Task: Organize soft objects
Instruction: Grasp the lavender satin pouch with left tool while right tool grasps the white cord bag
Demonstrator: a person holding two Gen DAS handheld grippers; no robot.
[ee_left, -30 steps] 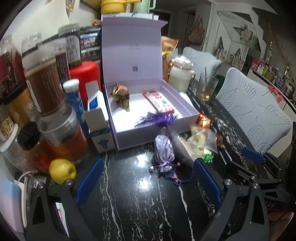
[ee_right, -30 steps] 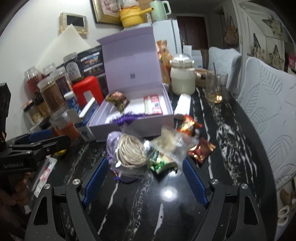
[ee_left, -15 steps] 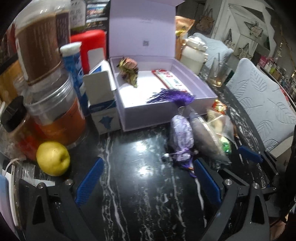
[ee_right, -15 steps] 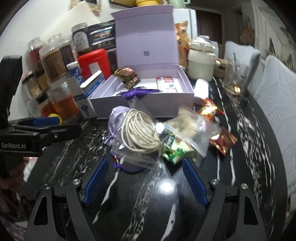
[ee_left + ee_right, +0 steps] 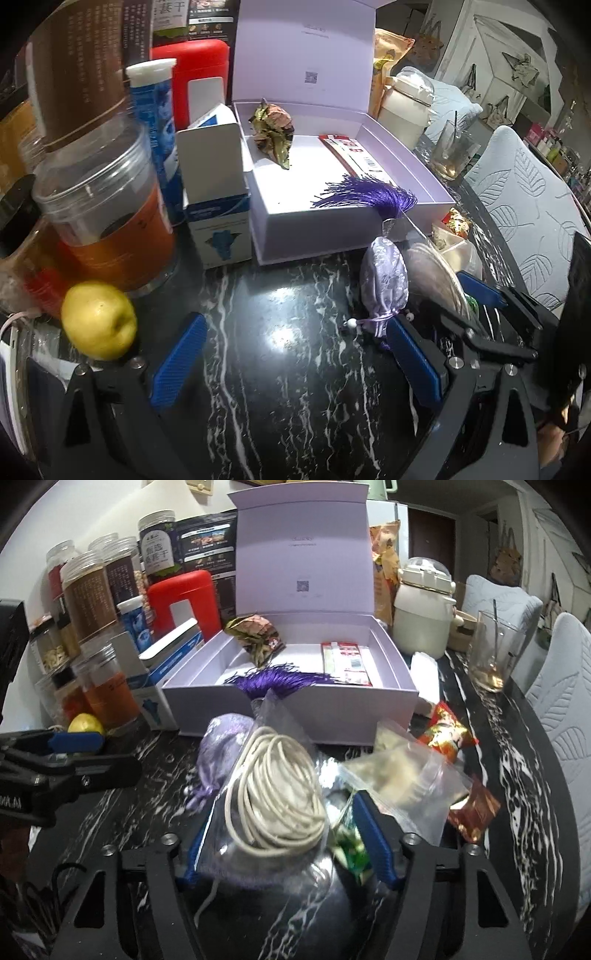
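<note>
An open lilac gift box (image 5: 314, 236) (image 5: 295, 716) holds a crumpled brown-green packet (image 5: 273, 133) and a red-and-white sachet strip (image 5: 351, 155). A purple tassel (image 5: 369, 194) drapes over its front wall. In front of the box lies a lilac fabric pouch (image 5: 384, 284) (image 5: 221, 753). Beside the pouch is a clear bag with a coiled cream cord (image 5: 277, 797). My right gripper (image 5: 282, 814) is closing around that bag, which sits between the fingers. My left gripper (image 5: 291, 332) is open over bare black tabletop, with its right finger beside the pouch.
Jars (image 5: 99, 206), a blue-and-white carton (image 5: 218, 206) and a yellow fruit (image 5: 98, 319) crowd the left. A zip bag (image 5: 406, 786), red snack packets (image 5: 447, 734) and a green packet (image 5: 349, 845) lie on the right. A cream jug (image 5: 424, 616) and a glass (image 5: 493, 653) stand behind.
Both grippers have dropped lower and closer to the pile by the box. The right jaws have narrowed around the bag with the cord. The left jaws stay wide.
</note>
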